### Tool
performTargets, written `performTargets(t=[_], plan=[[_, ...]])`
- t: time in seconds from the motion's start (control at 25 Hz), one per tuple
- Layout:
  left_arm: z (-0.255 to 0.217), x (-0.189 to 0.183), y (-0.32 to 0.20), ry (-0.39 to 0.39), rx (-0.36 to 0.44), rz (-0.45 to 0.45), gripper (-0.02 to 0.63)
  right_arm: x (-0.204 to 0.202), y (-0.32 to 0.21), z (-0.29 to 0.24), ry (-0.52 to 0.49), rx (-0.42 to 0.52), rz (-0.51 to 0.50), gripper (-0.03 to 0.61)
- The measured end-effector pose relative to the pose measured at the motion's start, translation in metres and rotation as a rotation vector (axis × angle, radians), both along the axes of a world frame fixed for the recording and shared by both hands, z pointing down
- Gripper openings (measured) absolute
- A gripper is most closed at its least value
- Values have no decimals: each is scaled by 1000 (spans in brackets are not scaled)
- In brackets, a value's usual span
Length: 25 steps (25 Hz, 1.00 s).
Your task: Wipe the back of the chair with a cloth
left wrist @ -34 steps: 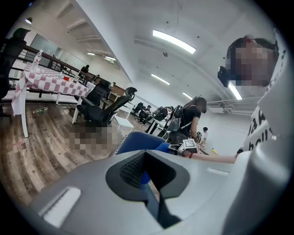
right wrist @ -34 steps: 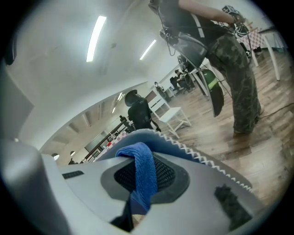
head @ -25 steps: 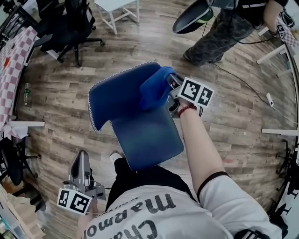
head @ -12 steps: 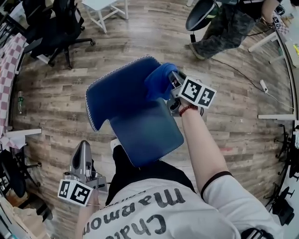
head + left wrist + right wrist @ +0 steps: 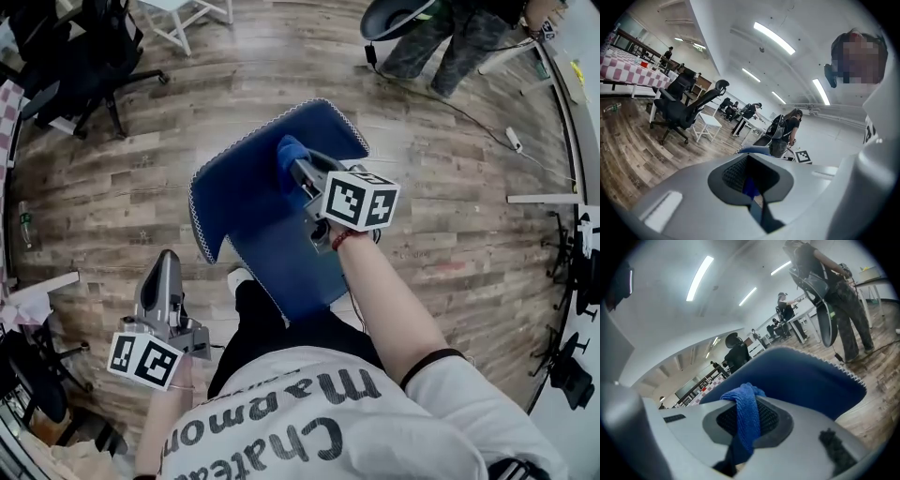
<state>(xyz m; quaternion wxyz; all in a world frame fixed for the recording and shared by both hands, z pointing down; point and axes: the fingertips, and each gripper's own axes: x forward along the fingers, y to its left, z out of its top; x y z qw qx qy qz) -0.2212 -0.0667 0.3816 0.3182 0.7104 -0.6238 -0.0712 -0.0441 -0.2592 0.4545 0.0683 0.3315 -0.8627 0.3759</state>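
Head view, chair: the blue chair (image 5: 242,192) stands on the wood floor (image 5: 450,187) just ahead of the person's legs. A wide panel with a stitched edge lies farther out and a narrower panel (image 5: 281,267) nearer. From this steep angle I cannot tell which is the back.
Head view, right gripper: the right gripper (image 5: 302,171) is over the wide panel's right half, clamped on the blue cloth (image 5: 288,150). The bunched cloth leads, so the fabric, not the jaws, meets the upholstery.
Head view, right arm: the forearm (image 5: 375,281) reaches forward, nearly straight, with the marker cube up. I judge this a pose fit for sweeping sideways.
Head view, left gripper: the left gripper (image 5: 161,298) is held low by the left hip, well apart from the chair, likely parked out of the wipe's way.
Left gripper view, jaws: together, with nothing held. A sliver of blue chair shows beyond the notch, with a black office chair (image 5: 684,108) in the room.
Right gripper view, jaws: closed on a fold of cloth that loops over the tips, with the panel's toothed edge arcing just beyond.
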Motion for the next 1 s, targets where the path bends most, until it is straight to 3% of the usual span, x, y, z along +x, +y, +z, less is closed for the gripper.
performTargets(t=[0.36,0.56,0.72,0.84,1.0], plan=[[17,-43,-32,43,6,116,3,-73,63,15,40,-40,-64,51],[31,-30,-40,91,9,193,3,-108,104,20,118,-35,-204,51],[39,-12,-40,72,10,273,3,-132,133,19,157,3,-332,51],[42,3,-34,55,8,311,3,-134,145,18,150,13,-378,51],[44,8,-24,46,-2,292,3,-127,141,24,157,33,-399,51]])
